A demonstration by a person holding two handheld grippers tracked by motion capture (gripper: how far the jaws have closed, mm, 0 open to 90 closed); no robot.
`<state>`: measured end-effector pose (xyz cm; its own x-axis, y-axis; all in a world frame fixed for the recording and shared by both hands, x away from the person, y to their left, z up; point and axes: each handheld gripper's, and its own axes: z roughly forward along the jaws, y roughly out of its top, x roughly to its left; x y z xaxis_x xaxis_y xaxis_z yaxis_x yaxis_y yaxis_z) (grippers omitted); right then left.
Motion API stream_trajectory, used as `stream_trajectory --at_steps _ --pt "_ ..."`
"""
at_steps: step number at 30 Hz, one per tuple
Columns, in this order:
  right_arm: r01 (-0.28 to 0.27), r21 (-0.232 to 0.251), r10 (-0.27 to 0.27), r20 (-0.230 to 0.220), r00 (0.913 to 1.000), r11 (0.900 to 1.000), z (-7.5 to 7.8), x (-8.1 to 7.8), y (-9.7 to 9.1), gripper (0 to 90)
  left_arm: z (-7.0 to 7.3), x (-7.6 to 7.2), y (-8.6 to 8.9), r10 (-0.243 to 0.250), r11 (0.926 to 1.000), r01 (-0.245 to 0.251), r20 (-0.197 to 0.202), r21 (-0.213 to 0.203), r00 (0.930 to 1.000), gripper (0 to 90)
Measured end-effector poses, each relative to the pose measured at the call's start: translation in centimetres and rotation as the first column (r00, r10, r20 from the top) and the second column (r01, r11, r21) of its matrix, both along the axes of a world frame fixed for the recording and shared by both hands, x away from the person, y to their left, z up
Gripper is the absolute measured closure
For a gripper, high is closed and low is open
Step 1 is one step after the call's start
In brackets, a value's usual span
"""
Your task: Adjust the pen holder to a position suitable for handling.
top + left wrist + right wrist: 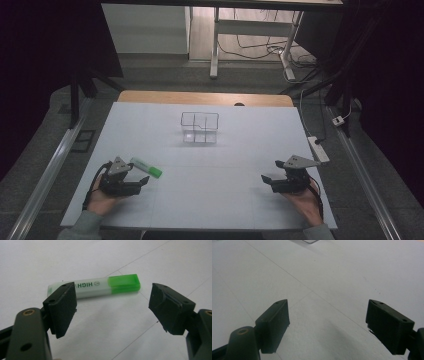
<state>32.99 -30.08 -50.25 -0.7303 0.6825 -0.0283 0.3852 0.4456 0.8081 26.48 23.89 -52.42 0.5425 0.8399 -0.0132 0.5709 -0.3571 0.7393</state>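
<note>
I see the green highlighter [93,286] lying flat on the white table [210,190], just ahead of my left gripper [112,307], long axis crosswise to its wide-apart jaws; my right gripper [270,180], also spread, sits well apart.

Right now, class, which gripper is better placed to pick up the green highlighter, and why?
Left. The left gripper has open jaws right beside the highlighter; the right gripper sits across the table.

The highlighter [93,286] bears the green letters "HIGH" beside a small round mark.
</note>
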Motion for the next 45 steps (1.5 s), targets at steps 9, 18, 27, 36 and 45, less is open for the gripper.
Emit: stream_trajectory --at_steps 9,18,27,36,45 --pt "-0.008 -0.01 0.008 -0.005 1.0 0.9999 -0.2 0.1 0.0 20.5 0.0 0.1 0.1 0.003 1.0 -0.003 0.001 -0.001 1.0 23.0" --pt "0.003 -0.012 -0.003 -0.016 0.9999 0.9999 -0.3 0.1 0.0 21.4 0.0 0.2 0.1 -0.001 1.0 0.001 0.001 0.0 1.0 23.1" --pt "0.008 -0.012 -0.008 -0.015 0.9999 0.9999 -0.5 0.2 0.0 21.8 0.1 0.3 0.1 -0.003 1.0 0.003 0.002 0.004 1.0 23.2" --pt "0.002 -0.024 -0.003 -0.029 0.9996 0.9997 -0.7 0.3 0.0 21.9 0.4 0.7 0.3 -0.015 0.9998 0.015 -0.001 0.012 0.9999 23.3" --pt "0.007 -0.028 -0.008 -0.032 0.9995 0.9996 -0.8 0.1 -0.1 22.0 1.5 1.2 0.3 -0.053 0.9979 0.053 -0.004 0.038 0.9986 23.4"
